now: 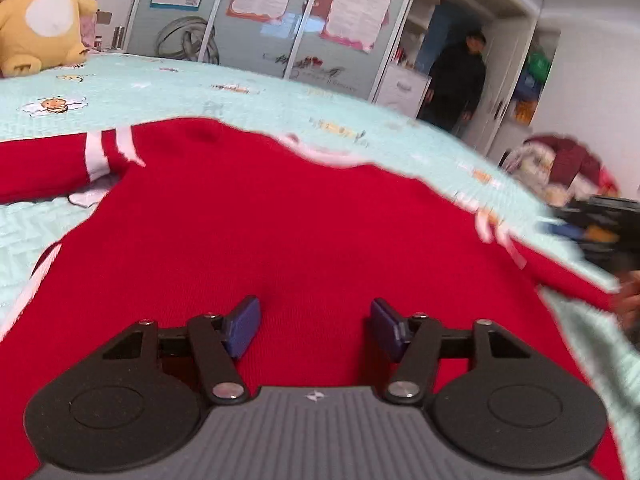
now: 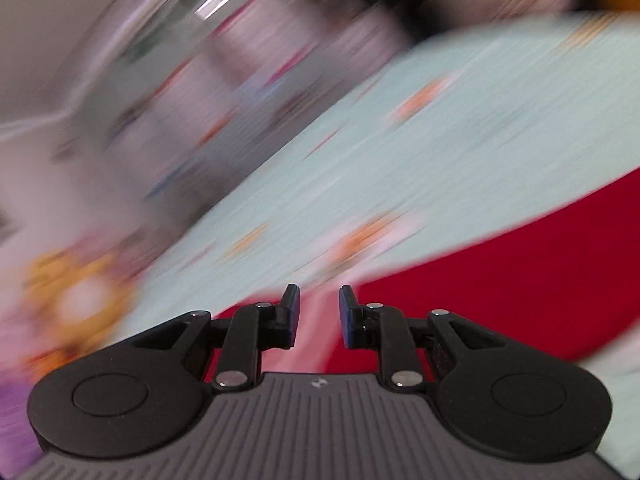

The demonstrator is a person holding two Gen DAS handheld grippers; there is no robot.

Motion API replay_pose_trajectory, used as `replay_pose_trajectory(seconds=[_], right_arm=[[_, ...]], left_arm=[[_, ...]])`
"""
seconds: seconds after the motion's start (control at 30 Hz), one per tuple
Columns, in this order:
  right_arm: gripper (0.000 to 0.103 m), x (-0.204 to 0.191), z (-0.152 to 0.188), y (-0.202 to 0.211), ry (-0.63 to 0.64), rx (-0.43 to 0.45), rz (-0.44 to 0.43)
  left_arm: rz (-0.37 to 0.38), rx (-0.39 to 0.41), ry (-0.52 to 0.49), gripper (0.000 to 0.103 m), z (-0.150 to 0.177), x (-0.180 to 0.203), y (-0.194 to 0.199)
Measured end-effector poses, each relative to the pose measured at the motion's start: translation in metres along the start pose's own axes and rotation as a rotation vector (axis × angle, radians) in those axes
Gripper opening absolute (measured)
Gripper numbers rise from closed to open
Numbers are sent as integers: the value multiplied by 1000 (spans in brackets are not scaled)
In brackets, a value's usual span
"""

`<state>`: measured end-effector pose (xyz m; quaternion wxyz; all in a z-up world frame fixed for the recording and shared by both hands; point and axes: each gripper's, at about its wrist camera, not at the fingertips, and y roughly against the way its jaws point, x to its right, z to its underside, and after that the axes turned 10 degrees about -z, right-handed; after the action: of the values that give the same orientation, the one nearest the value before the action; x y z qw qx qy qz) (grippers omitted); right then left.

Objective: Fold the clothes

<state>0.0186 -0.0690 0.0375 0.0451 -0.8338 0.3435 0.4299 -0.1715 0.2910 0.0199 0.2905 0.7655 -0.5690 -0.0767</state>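
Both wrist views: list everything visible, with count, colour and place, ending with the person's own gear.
sweater: one, red with white stripes, spread flat on the bedspread.
bedspread: one, pale mint with bee prints, under the sweater.
plush toy: one, yellow, far left on the bed.
posters: several, pink-bordered, on the cabinet doors.
bystander: one, dark clothes, in the doorway.
clothes pile: one, mixed colours, right of the bed.
left gripper: black, blue pads, open above the sweater.
right gripper: black, open, view blurred.
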Motion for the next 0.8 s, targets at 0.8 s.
replay_pose_trajectory(seconds=[0.8], right_arm=[[0, -13, 21, -296, -193, -328, -108]], left_arm=[[191, 16, 229, 76, 10, -32, 2]])
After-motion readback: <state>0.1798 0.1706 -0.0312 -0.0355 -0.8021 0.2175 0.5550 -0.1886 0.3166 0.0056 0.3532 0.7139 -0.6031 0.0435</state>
